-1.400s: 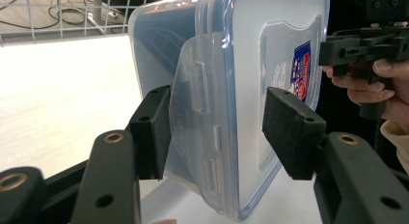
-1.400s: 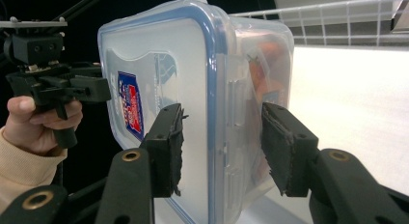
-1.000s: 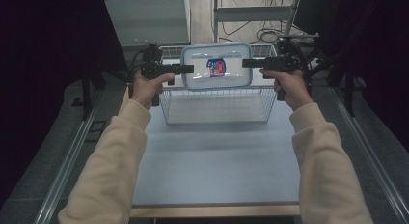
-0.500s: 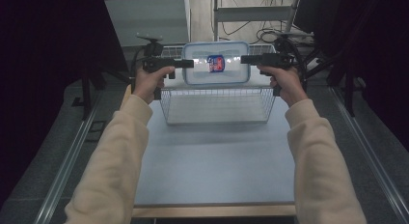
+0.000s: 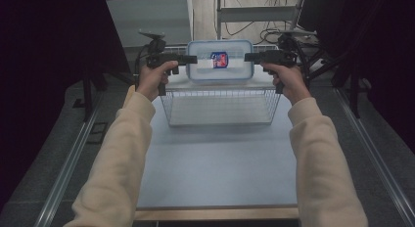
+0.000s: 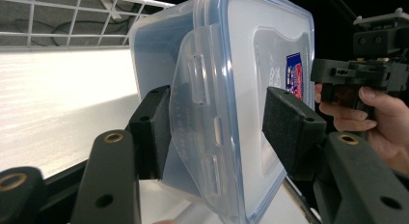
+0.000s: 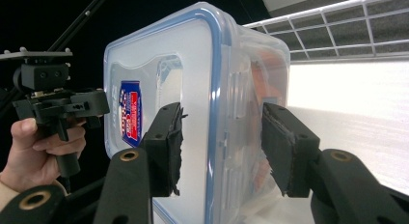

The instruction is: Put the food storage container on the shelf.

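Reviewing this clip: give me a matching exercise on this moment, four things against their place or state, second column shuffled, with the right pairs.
Things:
1. plastic container
2. wire basket
3. left hand-held gripper
4. right hand-held gripper

Places or states:
A. stands on the table, below the lifted item
B. jaws around the container's side that carries a clear lid latch
C. held up in the air between two tools
D. jaws around the container's opposite side, blue-and-red label nearby

Pairs: 1-C, 2-A, 3-B, 4-D

left gripper [image 5: 192,59]: raised, fingers clamped | right gripper [image 5: 249,56]: raised, fingers clamped
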The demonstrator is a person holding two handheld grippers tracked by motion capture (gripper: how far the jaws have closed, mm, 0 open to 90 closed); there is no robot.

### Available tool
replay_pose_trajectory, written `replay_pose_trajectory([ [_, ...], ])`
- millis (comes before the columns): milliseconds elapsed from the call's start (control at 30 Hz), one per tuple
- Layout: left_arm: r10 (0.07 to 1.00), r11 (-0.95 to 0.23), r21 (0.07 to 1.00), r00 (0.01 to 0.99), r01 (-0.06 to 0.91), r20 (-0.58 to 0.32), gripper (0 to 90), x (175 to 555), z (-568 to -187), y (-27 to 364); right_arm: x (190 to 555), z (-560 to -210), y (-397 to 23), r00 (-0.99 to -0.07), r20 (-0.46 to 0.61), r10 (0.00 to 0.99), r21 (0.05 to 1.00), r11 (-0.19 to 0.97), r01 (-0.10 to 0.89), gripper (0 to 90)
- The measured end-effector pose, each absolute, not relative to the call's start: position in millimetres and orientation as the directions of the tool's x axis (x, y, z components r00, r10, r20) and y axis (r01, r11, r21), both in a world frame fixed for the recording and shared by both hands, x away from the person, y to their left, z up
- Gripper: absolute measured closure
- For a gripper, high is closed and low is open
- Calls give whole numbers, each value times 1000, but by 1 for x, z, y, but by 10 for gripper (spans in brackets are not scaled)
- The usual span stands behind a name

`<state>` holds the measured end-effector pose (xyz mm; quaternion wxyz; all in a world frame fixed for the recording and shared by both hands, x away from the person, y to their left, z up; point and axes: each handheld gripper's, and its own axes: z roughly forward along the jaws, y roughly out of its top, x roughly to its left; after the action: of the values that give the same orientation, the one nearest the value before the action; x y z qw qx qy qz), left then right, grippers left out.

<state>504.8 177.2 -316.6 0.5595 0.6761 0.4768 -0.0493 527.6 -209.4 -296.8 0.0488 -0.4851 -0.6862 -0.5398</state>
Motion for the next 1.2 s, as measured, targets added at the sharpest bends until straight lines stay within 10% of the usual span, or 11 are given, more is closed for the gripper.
replay_pose_trajectory([
  [1200,553,166,589,420,791,-720,386,533,-330,178,552,-306,-204,-330,701,632,554,-192,810,487],
])
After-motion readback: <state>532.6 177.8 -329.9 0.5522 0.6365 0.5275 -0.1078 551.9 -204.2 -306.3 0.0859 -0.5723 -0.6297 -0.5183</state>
